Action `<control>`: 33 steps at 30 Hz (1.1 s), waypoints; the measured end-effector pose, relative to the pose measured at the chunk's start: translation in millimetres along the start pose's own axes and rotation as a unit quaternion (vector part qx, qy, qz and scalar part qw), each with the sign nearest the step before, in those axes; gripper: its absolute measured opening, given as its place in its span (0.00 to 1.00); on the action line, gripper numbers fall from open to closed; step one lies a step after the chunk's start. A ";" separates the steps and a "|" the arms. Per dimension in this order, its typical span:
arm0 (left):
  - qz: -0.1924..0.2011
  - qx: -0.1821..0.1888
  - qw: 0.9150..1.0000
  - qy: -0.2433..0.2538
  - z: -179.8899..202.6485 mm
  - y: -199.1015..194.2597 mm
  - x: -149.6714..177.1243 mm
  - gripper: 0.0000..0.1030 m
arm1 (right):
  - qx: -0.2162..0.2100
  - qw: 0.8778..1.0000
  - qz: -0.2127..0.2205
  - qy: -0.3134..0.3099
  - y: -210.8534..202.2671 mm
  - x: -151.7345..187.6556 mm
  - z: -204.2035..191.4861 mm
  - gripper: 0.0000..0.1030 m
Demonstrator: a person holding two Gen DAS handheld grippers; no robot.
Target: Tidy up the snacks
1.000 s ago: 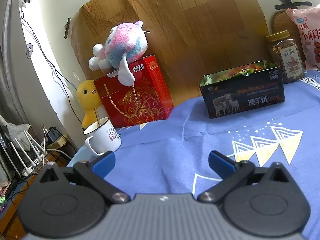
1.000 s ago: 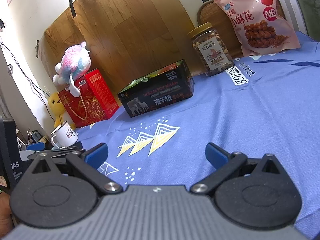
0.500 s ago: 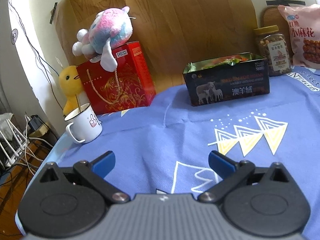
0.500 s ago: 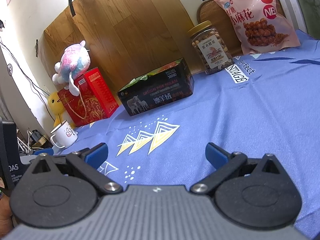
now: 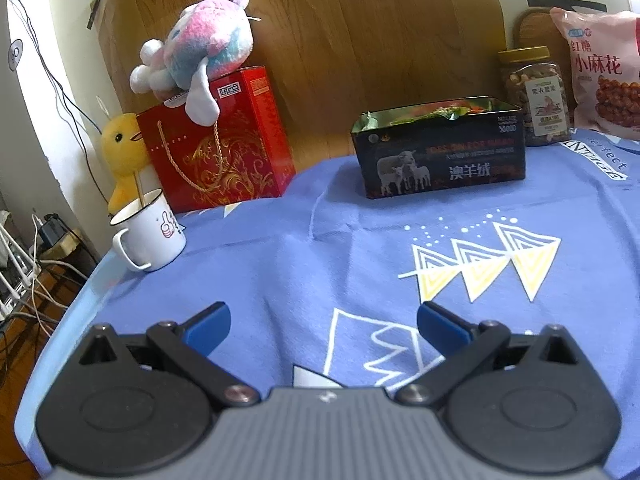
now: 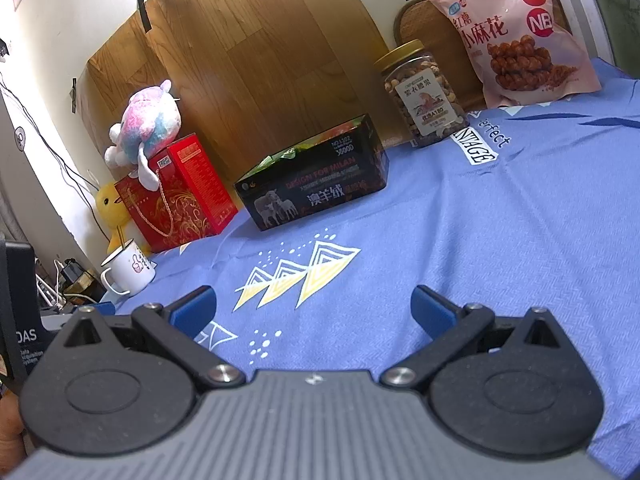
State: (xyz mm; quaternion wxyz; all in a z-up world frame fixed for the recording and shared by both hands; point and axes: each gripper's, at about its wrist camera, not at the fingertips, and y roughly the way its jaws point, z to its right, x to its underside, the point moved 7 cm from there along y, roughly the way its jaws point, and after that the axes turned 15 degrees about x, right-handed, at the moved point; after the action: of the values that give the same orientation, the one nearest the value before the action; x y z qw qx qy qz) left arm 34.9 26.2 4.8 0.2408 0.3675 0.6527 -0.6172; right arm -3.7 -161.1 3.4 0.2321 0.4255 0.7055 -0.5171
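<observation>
Left hand-held gripper (image 5: 323, 326): fingers spread wide, holding nothing, positioned above the blue cloth (image 5: 280, 272) covering the surface. Right hand-held gripper (image 6: 314, 306): fingers likewise spread, holding nothing, above the same cloth.

Task items, left wrist view:
- Black open box (image 5: 440, 160) with sheep print, at 1 o'clock, standing on the cloth; green and orange packets show at its top.
- Nut jar (image 5: 534, 96) with yellow lid, at 2 o'clock, just behind the box's right end.
- Pink snack bag (image 5: 600, 76), at 2 o'clock, upright, just right of the jar.

Other items: red gift bag (image 5: 216, 148) at 11 o'clock, a plush toy (image 5: 200, 56) resting on it; white mug (image 5: 150, 236) at 10 o'clock near the surface edge; yellow duck toy (image 5: 120, 156) behind the mug.
</observation>
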 end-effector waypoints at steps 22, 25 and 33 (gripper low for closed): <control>-0.013 0.021 1.000 -0.008 4.2 2.1 3.4 1.00 | -0.001 1.000 0.001 -0.002 0.6 0.7 -0.4 1.00; -0.014 0.024 1.000 -0.011 4.6 1.7 2.7 1.00 | -0.001 1.000 0.001 -0.003 0.1 0.0 -0.3 1.00; -0.016 0.036 0.999 -0.013 9.4 0.8 2.3 1.00 | -0.002 1.000 0.015 -0.004 -4.4 -5.9 1.4 1.00</control>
State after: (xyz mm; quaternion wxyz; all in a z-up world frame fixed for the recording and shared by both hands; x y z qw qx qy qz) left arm 32.8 17.3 1.3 0.2262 0.3577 0.6327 -0.6485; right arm -4.4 -164.9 9.7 0.2437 0.4336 0.6988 -0.5141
